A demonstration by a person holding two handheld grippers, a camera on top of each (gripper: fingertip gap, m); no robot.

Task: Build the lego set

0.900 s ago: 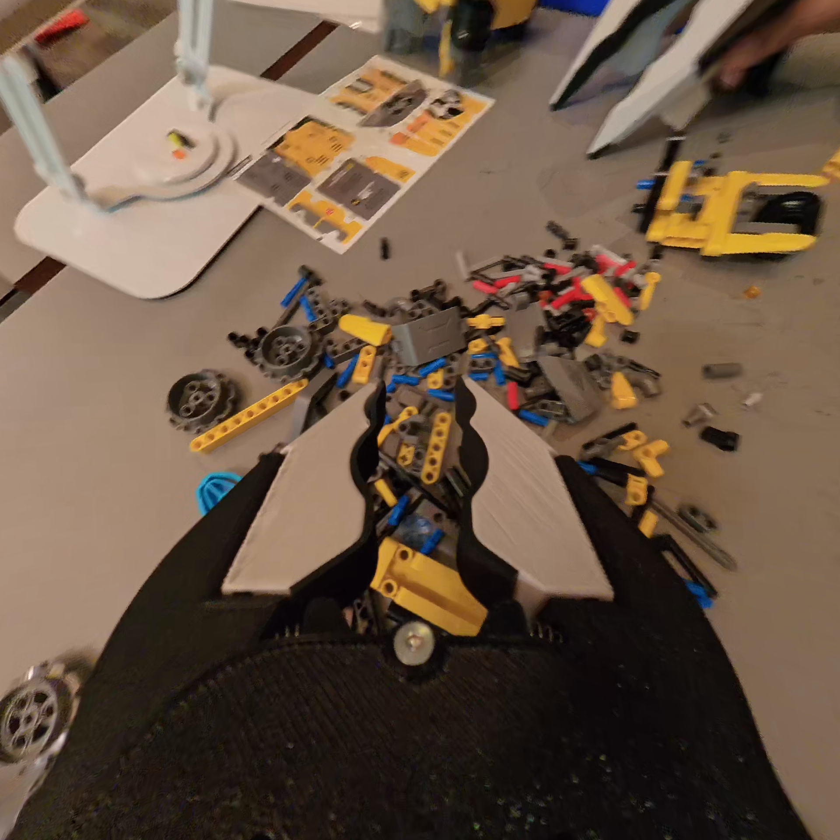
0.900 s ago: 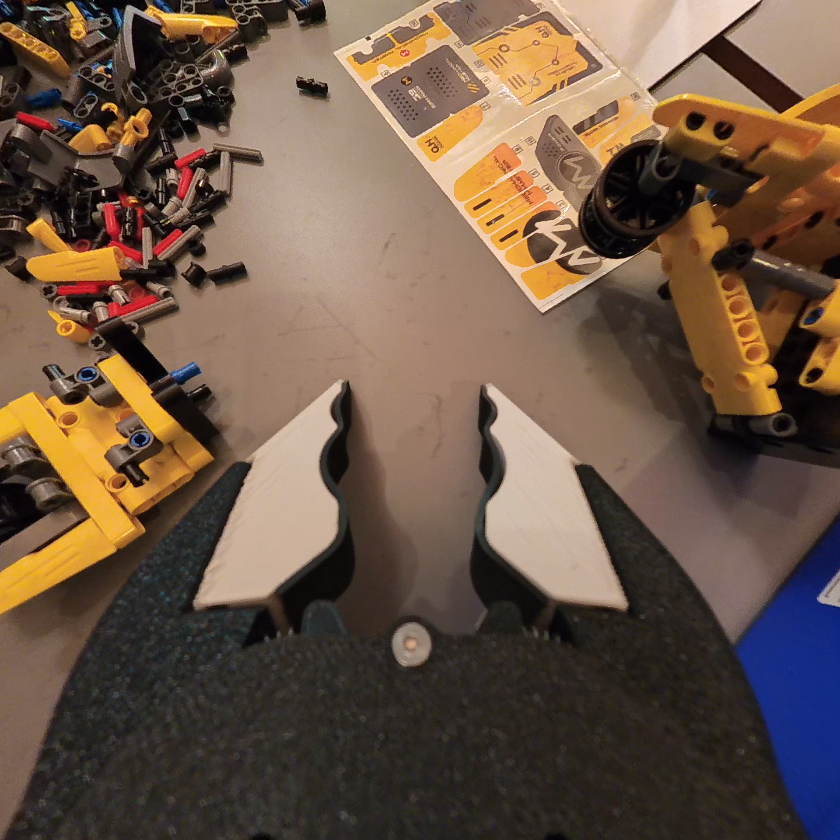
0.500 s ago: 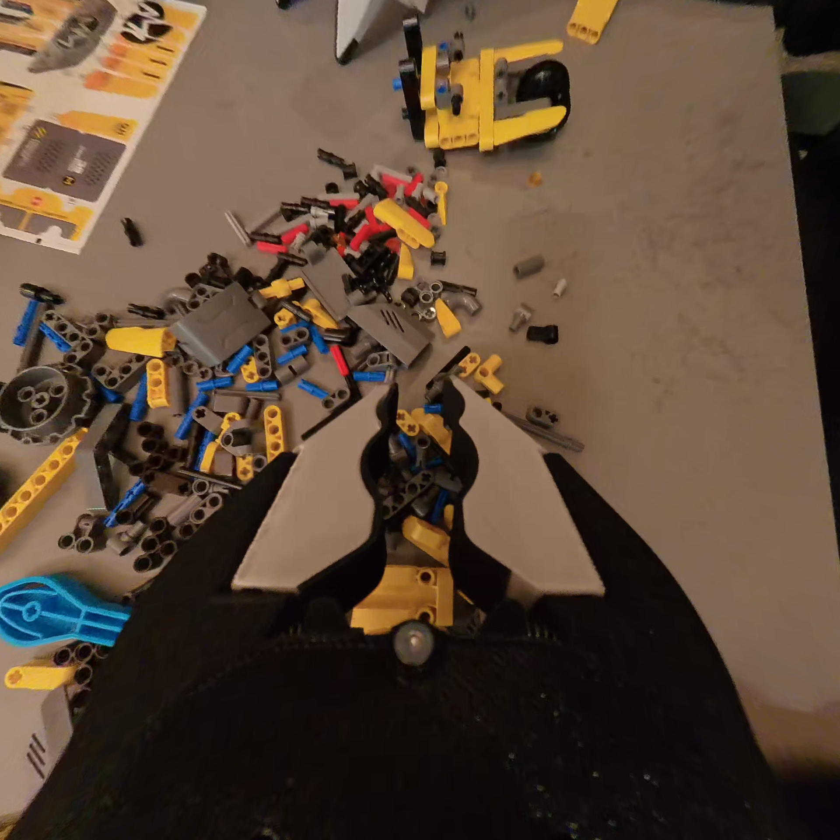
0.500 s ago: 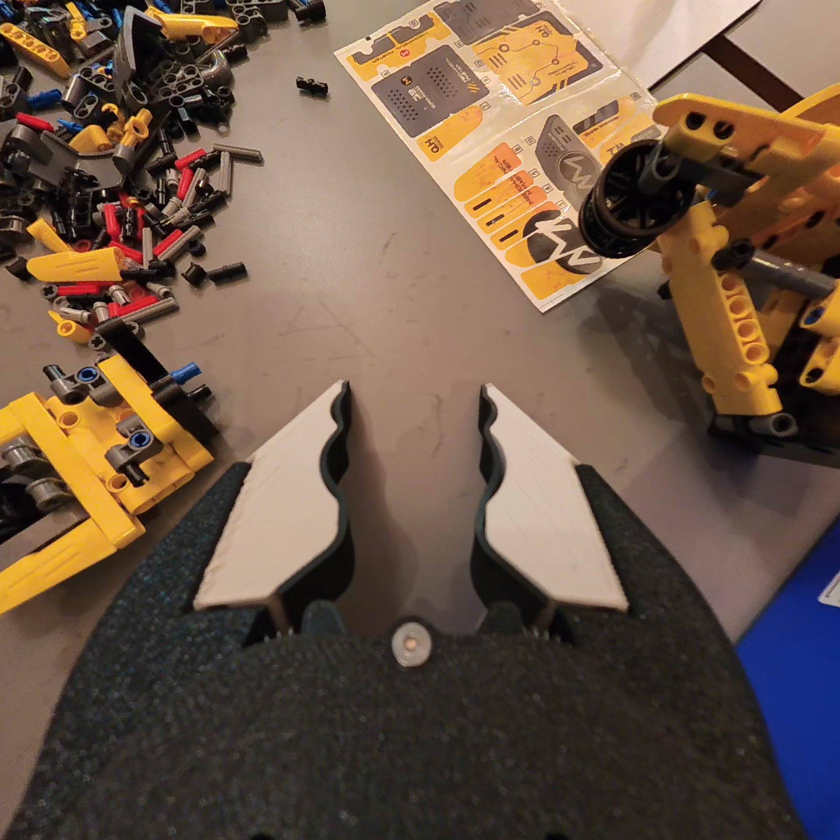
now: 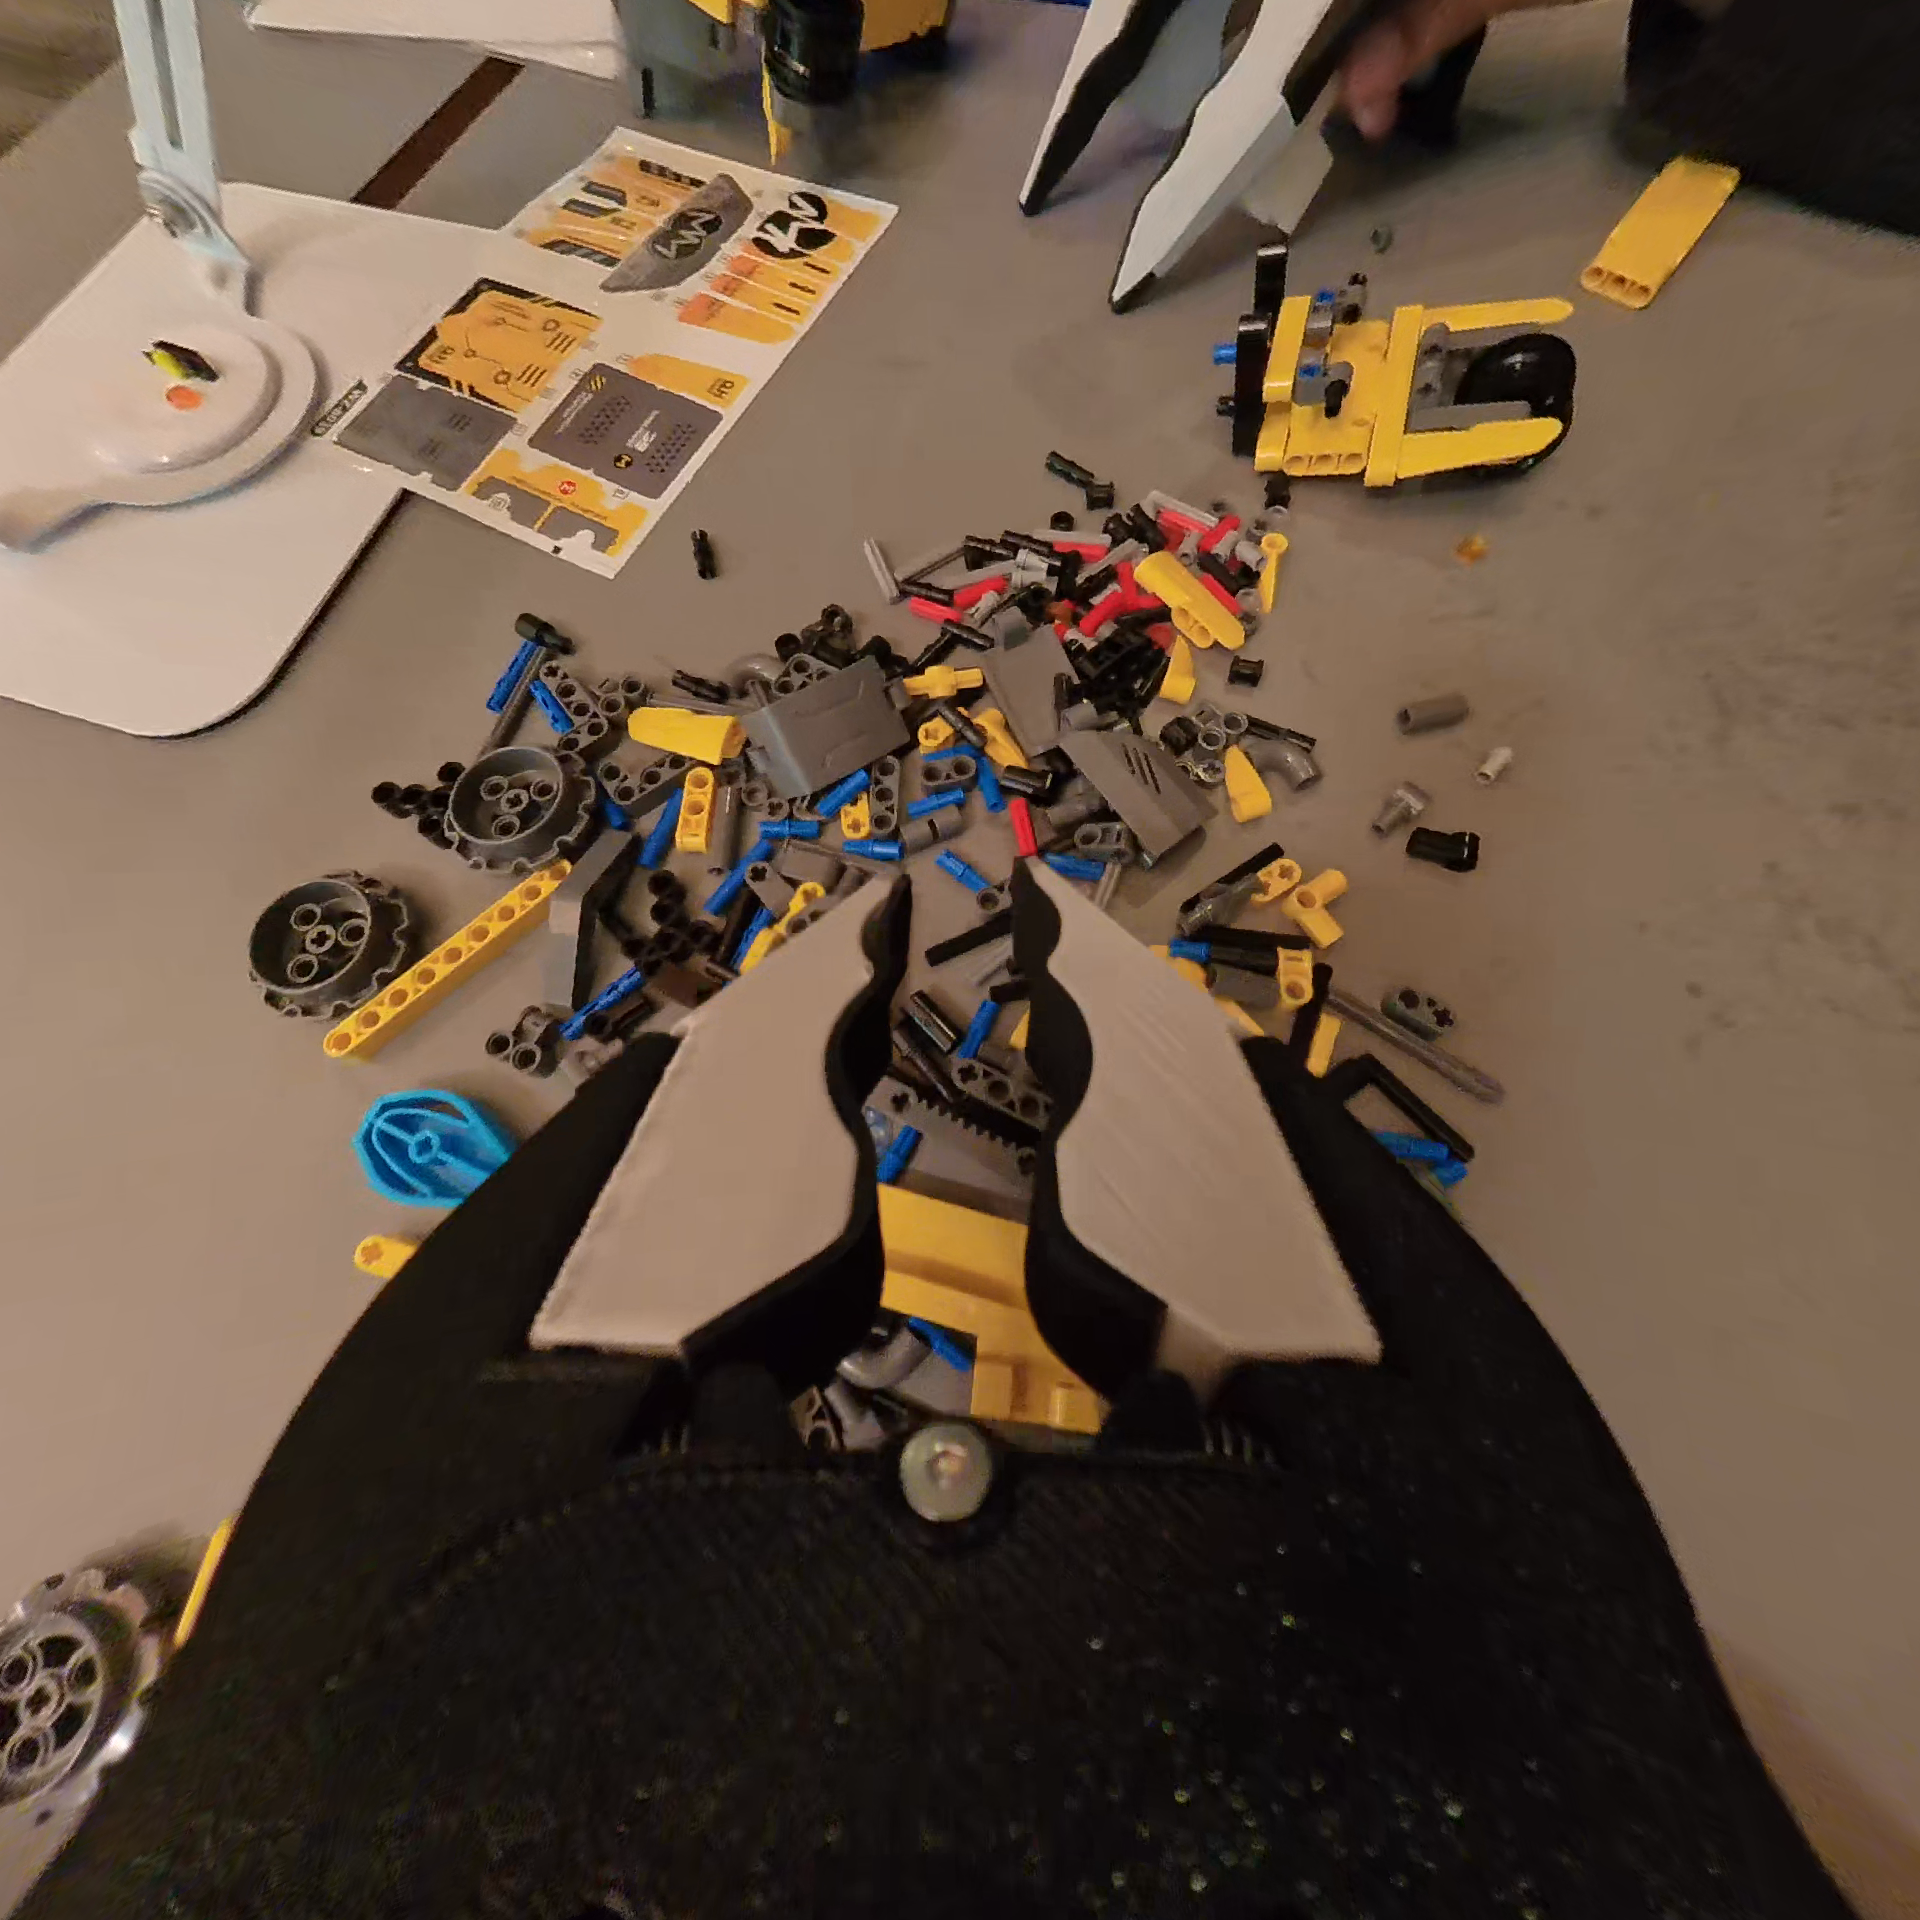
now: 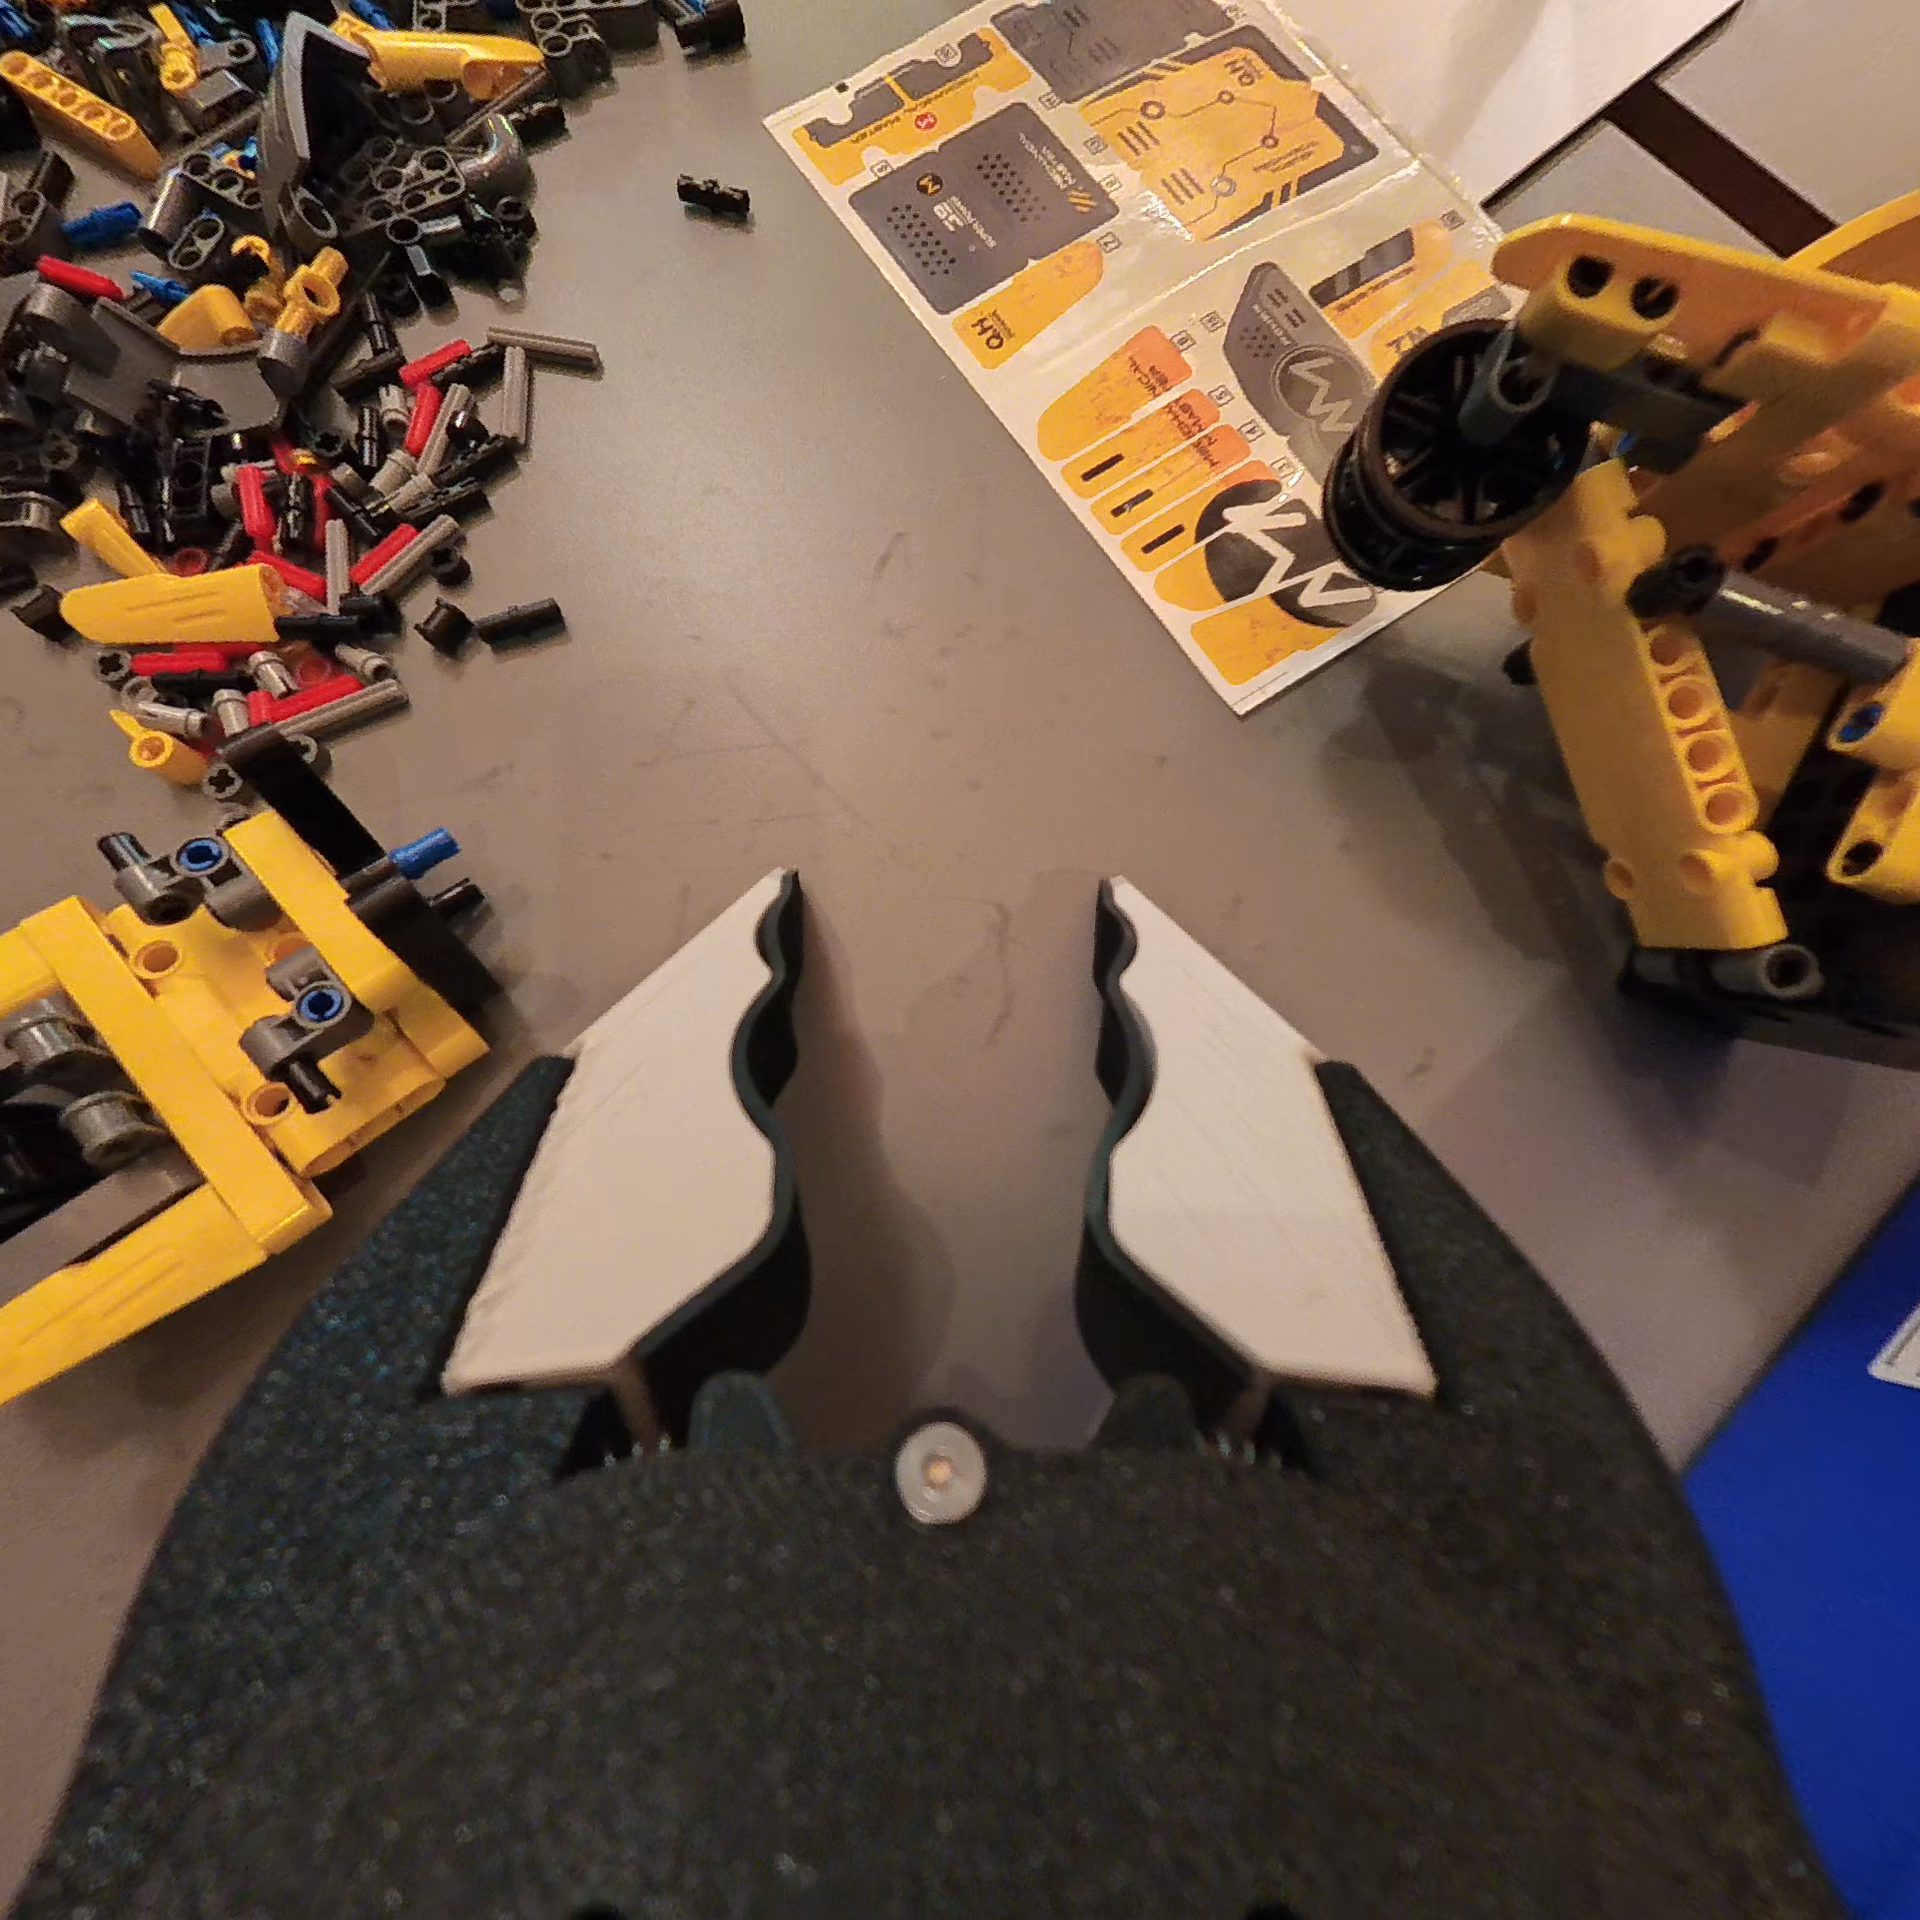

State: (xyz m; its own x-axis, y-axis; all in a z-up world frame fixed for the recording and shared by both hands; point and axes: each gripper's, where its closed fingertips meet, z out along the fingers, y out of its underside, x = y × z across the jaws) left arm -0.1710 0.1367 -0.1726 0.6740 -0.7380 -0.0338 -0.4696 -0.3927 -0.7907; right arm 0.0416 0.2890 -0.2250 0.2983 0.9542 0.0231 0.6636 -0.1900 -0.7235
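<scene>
Swung back since half a second ago: the left view again takes in the sticker sheet and white stand base; the right view is unchanged.

Left wrist view:
- Left gripper (image 5: 961, 904): pitched forward and down over the pile of loose building pieces (image 5: 935, 790), tips pointing to 12 o'clock. Its fingers stand a narrow gap apart with nothing visibly clamped; whether the tips touch any piece cannot be told.
- Yellow block (image 5: 956, 1278): seen low in the gap between the fingers, lying in the pile beneath.
- Grey wheels: one (image 5: 520, 805) at 10 o'clock of the tips, another (image 5: 317, 940) at 9 o'clock, beside a long yellow beam (image 5: 447, 961).
- Blue ring-shaped piece (image 5: 426, 1143): at 8 o'clock, near the left finger's base.
- Sticker sheet (image 5: 623, 343): at 11 o'clock, its edge beside a white stand base (image 5: 166, 582).
- Yellow part-built assembly (image 5: 1392, 405): at 1 o'clock, beyond the pile.
- Right gripper's fingers (image 5: 1164, 197): at the top, tips down toward the grey table (image 5: 1662, 935), just behind that assembly.

Right wrist view:
- Right gripper (image 6: 948, 894): angled down over bare table, fingers wide apart, empty.
- Yellow part-built assembly (image 6: 208, 1039): at 9 o'clock, close to the left finger.
- Loose pieces (image 6: 270, 416): at 10 to 11 o'clock.
- Sticker sheet (image 6: 1122, 291): at 1 o'clock.
- Larger yellow model with black wheel (image 6: 1662, 582): at 2 o'clock, standing on the sheet's corner.
</scene>
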